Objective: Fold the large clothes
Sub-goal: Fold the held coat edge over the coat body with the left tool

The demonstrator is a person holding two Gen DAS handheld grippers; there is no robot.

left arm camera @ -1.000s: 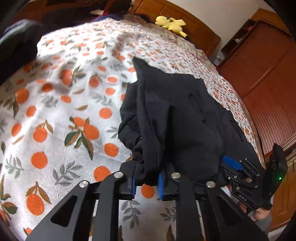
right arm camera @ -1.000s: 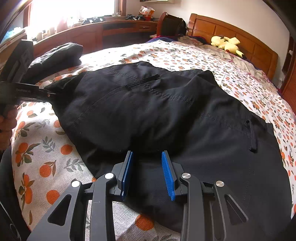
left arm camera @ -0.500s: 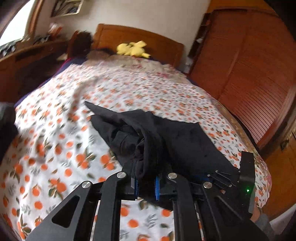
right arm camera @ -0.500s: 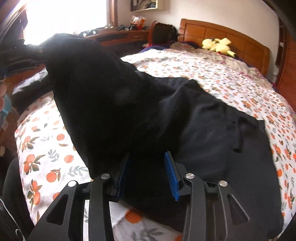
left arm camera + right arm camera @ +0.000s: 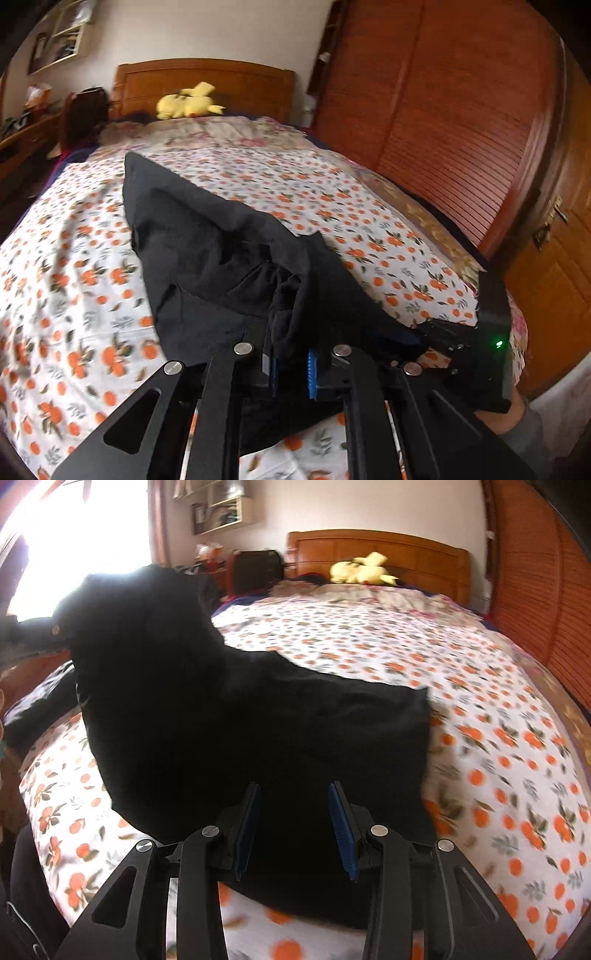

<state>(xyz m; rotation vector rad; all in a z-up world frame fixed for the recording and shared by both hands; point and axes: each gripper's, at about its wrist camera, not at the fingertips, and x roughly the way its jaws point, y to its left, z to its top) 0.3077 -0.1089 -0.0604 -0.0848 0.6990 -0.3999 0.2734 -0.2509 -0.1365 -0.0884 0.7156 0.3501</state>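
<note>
A large black garment (image 5: 221, 251) lies bunched on the bed. My left gripper (image 5: 291, 369) is shut on a fold of its cloth, which hangs down from the blue pads. In the right wrist view that end stands up as a dark peak (image 5: 147, 635) at the left, lifted off the sheet. My right gripper (image 5: 295, 830) has its pads a hand's width apart with black cloth filling the gap. The left wrist view shows the garment's edge drawn up to the right gripper (image 5: 417, 332), so it grips a thick bunch.
The bed sheet (image 5: 369, 221) is white with an orange print. A yellow plush toy (image 5: 362, 570) lies by the wooden headboard (image 5: 207, 77). A louvred wooden wardrobe (image 5: 461, 129) runs close along the bed's right side. Another dark pile (image 5: 37, 709) sits at the left edge.
Both grippers have risen and turned toward the headboard. The left one has pulled its end of the garment up off the sheet, and the flat cloth now stands in a raised fold.
</note>
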